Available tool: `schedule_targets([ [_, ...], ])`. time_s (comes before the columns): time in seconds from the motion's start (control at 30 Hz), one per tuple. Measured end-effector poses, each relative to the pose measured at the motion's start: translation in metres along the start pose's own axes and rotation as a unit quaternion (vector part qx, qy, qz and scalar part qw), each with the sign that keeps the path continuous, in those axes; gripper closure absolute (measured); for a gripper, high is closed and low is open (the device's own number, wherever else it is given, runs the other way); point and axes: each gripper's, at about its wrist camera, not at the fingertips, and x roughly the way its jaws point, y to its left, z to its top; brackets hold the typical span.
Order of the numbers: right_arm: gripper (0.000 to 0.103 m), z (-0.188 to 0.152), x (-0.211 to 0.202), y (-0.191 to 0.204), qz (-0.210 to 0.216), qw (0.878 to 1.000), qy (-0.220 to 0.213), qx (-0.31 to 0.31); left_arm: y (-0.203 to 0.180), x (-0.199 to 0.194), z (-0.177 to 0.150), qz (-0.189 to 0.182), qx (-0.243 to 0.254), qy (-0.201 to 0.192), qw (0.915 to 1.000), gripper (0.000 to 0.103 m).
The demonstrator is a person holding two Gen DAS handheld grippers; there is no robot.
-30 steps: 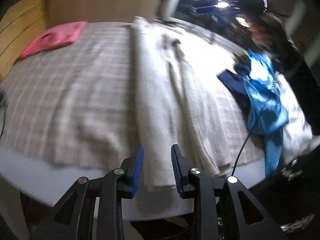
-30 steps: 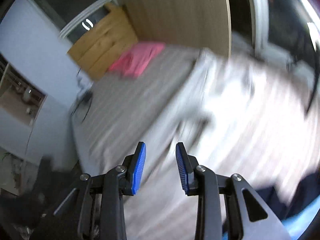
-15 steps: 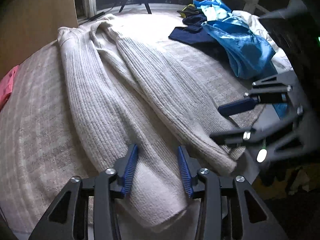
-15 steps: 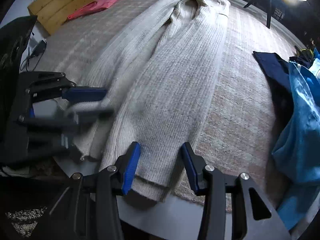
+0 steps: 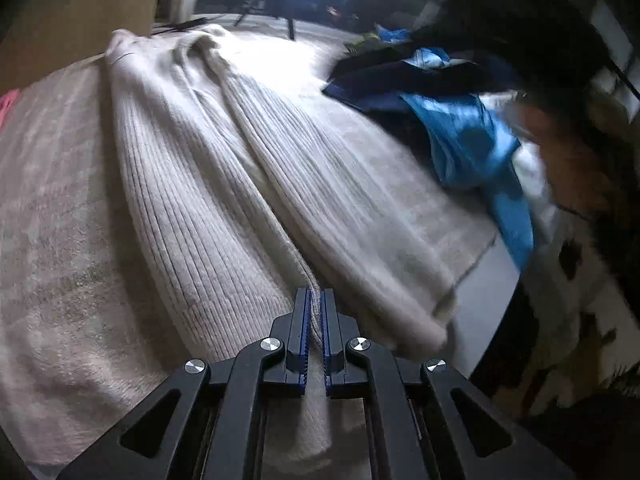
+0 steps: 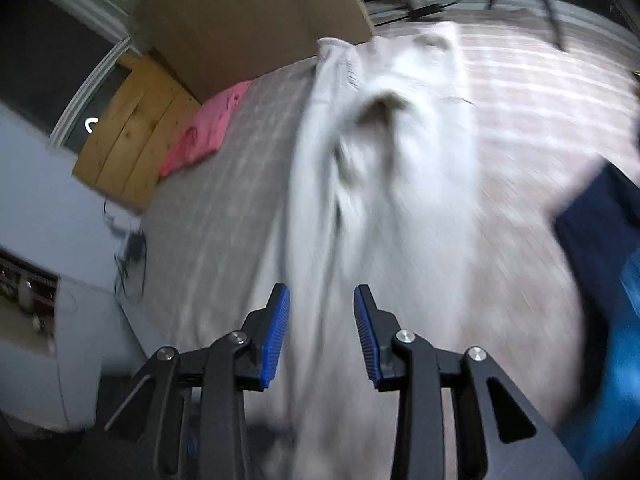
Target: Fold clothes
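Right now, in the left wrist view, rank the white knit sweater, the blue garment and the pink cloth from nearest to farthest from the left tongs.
1. White knit sweater: pinched between the left tongs, at the near table edge.
2. Blue garment: to the right, mid-table.
3. Pink cloth: just a sliver at the far left edge.

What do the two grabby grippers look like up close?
Both look alike. The left gripper and right gripper have black angular plastic frames with triangular cut-outs, shiny round silver bolts at the joints, and bright blue ridged pads lining the inside of each finger.
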Motion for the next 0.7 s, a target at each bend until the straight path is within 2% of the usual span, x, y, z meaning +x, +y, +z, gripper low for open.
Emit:
schedule_targets([
  [0.1,0.07,0.025,0.043,0.007,-0.012,0.999,0.021,-0.031,-0.015,0.001,0.0,0.01,0.022,-0.007,0.9997,0.099],
  [0.13,0.072,0.027,0.058,0.004,-0.038,0.998,0.037,-0.042,-0.02,0.003,-0.001,0.015,0.033,-0.006,0.9993,0.099],
  [0.17,0.078,0.029,0.065,0.001,-0.053,0.997,0.041,-0.046,-0.021,0.004,0.0,0.014,0.04,-0.001,0.9991,0.098],
  [0.23,0.077,0.037,0.057,-0.009,-0.01,0.999,0.034,-0.008,-0.022,0.006,0.002,0.014,0.051,0.012,0.9985,0.098],
  [0.3,0.075,0.048,0.044,-0.015,0.021,1.0,-0.001,0.02,-0.024,0.001,0.006,0.019,0.049,0.022,0.9984,0.09],
  [0.4,0.074,0.066,0.048,-0.019,0.008,0.999,-0.009,0.03,-0.021,-0.026,0.001,0.024,0.029,0.003,0.9993,0.073],
  [0.47,0.074,0.075,0.05,-0.02,-0.007,0.999,-0.008,0.03,-0.018,-0.037,-0.002,0.036,0.018,-0.012,0.9991,0.071],
  [0.53,0.074,0.081,0.043,-0.022,-0.023,0.999,-0.017,0.029,-0.018,-0.031,-0.005,0.053,0.025,0.0,0.9983,0.072],
  [0.63,0.074,0.094,0.026,-0.014,0.022,0.998,-0.059,0.027,-0.014,-0.026,-0.009,0.064,0.025,0.007,0.9976,0.072],
  [0.7,0.07,0.109,0.03,-0.017,0.029,0.997,-0.057,0.032,-0.014,-0.018,-0.01,0.061,0.019,0.005,0.998,0.072],
])
